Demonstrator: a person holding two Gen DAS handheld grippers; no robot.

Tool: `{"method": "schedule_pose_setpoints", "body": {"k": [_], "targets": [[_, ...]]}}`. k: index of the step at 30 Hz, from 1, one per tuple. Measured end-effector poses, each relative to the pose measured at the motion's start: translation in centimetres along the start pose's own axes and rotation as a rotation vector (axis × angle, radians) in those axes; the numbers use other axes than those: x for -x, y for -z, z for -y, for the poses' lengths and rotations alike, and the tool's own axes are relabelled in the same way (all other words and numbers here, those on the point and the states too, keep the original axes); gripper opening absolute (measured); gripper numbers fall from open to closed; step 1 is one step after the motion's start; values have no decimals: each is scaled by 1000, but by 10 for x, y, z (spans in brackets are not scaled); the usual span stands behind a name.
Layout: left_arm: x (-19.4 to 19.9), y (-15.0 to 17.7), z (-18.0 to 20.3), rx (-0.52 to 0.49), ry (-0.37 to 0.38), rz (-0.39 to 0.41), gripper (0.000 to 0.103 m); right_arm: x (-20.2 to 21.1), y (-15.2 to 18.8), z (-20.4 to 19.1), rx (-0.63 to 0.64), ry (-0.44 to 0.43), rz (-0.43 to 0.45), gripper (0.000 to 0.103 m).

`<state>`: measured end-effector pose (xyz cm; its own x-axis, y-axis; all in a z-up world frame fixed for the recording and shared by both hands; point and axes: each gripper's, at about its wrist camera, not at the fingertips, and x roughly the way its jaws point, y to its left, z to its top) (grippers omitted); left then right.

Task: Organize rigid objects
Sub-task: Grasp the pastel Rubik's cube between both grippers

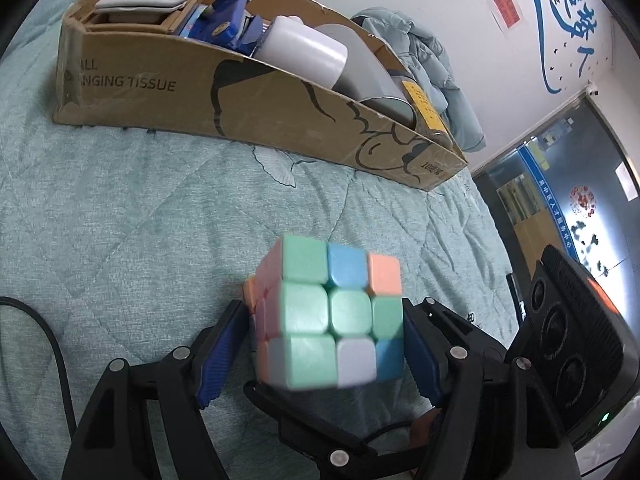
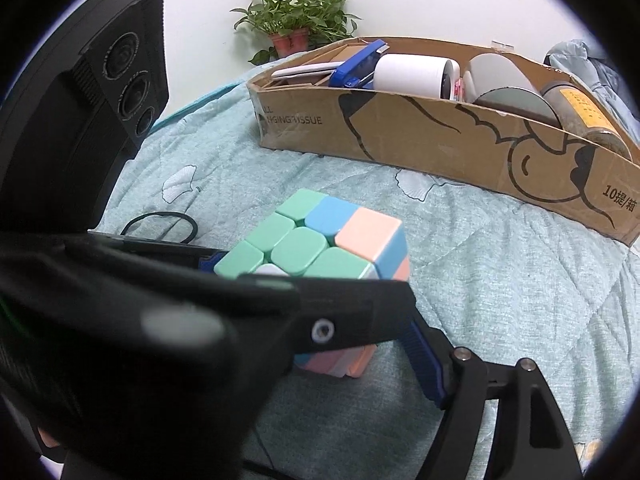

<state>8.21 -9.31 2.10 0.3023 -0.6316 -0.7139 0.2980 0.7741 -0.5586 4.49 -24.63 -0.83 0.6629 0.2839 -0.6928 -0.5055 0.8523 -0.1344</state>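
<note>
A pastel puzzle cube [image 1: 328, 316] sits between the blue pads of my left gripper [image 1: 326, 344], which is shut on it just above the green quilt. The cube [image 2: 316, 240] also shows in the right wrist view, with the left gripper's black finger [image 2: 344, 312] across its front. My right gripper is only partly visible there: one finger with a blue pad [image 2: 424, 364] shows at lower right, the other is hidden, so I cannot tell its state. The cardboard box [image 1: 256, 100] lies beyond, also in the right wrist view [image 2: 420, 136].
The box holds a white roll [image 1: 304, 52], a blue tape dispenser [image 1: 232, 16], a grey disc [image 2: 512, 100] and a yellow-labelled can [image 2: 584, 116]. A black cable [image 1: 52, 344] lies at the left. A potted plant [image 2: 292, 20] and a blue jacket [image 1: 432, 64] are behind.
</note>
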Motion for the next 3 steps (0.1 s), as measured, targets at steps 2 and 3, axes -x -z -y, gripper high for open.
{"method": "schedule_pose_setpoints", "body": {"k": [2,3], "targets": [[-1,1,4,0,0,-8,71,0,-3,5,-30,-15,11,75],[-1,1,6,4,5,-11,64,1,-4,6,-30,-10,20,75]]}}
